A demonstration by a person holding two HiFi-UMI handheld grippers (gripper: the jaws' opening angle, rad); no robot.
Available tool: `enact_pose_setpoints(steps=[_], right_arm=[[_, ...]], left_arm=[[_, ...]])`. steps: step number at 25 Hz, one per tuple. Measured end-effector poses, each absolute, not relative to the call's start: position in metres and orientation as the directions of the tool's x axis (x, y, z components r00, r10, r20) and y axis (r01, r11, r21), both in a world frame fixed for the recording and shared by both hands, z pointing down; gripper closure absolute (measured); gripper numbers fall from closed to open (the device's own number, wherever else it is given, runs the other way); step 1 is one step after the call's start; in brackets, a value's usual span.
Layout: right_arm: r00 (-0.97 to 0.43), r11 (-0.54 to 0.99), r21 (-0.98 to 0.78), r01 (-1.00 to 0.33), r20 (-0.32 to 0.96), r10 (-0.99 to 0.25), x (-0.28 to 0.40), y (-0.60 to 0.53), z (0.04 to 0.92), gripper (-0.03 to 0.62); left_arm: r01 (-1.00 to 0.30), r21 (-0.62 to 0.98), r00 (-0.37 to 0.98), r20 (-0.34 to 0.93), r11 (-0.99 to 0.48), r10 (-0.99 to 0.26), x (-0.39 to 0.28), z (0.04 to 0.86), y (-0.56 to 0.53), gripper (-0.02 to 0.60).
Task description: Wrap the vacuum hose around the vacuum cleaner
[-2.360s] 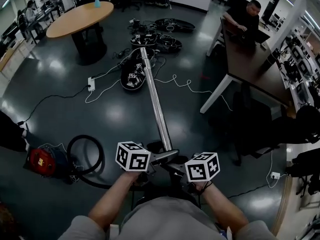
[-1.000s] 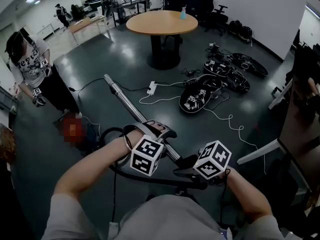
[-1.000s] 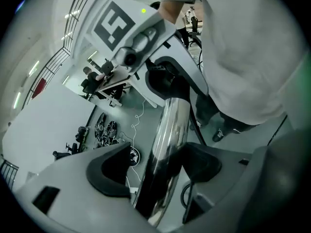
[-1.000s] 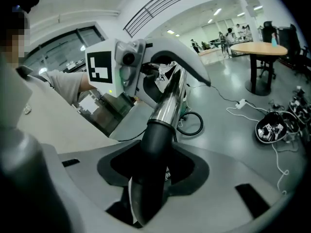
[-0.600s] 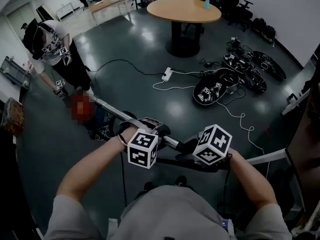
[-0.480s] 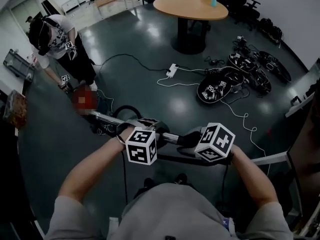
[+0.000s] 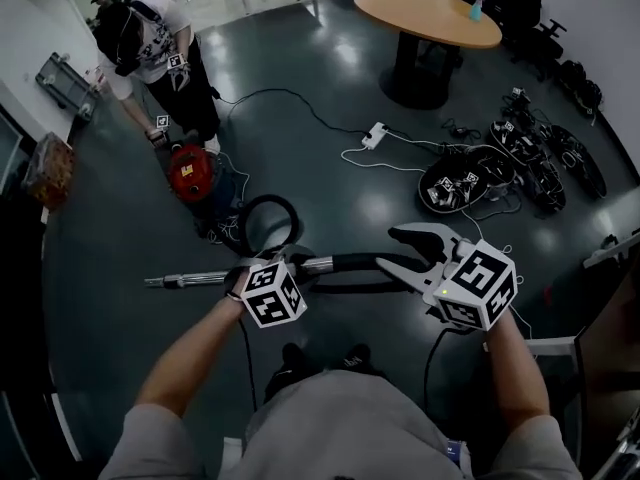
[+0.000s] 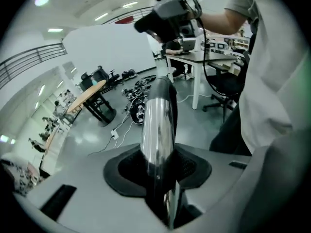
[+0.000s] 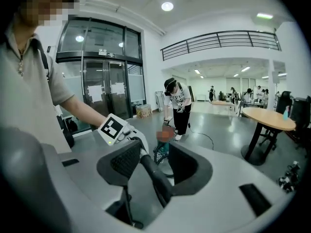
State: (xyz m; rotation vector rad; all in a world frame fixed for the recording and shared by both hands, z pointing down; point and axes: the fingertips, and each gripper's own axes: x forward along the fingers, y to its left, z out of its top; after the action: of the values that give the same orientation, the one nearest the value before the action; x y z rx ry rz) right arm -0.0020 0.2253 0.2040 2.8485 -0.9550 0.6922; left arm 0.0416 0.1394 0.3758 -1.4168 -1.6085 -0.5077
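Note:
The red vacuum cleaner (image 7: 188,173) stands on the dark floor, its black hose (image 7: 268,223) coiled in a loop beside it. A chrome wand (image 7: 200,279) runs level across the head view into a black hose end (image 7: 350,261). My left gripper (image 7: 285,263) has just closed and is shut on the chrome wand (image 8: 158,125), which sits clamped between its pads (image 8: 192,166). My right gripper (image 7: 392,249) is held higher at the right. Its jaws have just been opening, and the black hose end (image 9: 153,176) lies loosely between them.
A person (image 7: 150,38) bends over right next to the vacuum cleaner. A round wooden table (image 7: 430,13) stands at the back. A power strip (image 7: 375,133) with white cable and several black cases (image 7: 470,178) lie on the floor to the right. My feet (image 7: 320,358) are below the wand.
The wand has swung round to lie level, pointing left. My right gripper has moved right and up, and its jaws have spread. My left gripper has rolled and sunk along the wand.

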Motion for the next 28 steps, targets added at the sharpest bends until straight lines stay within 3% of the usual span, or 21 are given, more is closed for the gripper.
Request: enact_pose_setpoints(steps=[6,13,21,28], right_arm=[[0.619,-0.737,-0.138,-0.661,0.456,-0.640,-0.022,0.184,0.230,0.424],[0.536,-0.695,-0.283,-0.661,0.470,-0.701,-0.025,0.144,0.284,0.424],[0.461,-0.670,-0.355,-0.652,0.516,-0.722,-0.010,0.085,0.334,0.422],[0.430,-0.629,-0.493,-0.601,0.464,-0.774,0.014,0.006,0.370,0.422]], left_arm=[[0.992,-0.117,0.110,0.708,-0.038,0.698,0.065,0.364,0.123,0.436],[0.972,0.042,0.173,0.549,-0.233,0.818,0.089,0.343,0.107,0.436],[0.914,0.199,0.248,0.414,-0.353,0.876,0.115,0.316,0.082,0.435],[0.889,0.266,0.275,0.341,-0.373,0.899,0.123,0.298,0.065,0.434]])
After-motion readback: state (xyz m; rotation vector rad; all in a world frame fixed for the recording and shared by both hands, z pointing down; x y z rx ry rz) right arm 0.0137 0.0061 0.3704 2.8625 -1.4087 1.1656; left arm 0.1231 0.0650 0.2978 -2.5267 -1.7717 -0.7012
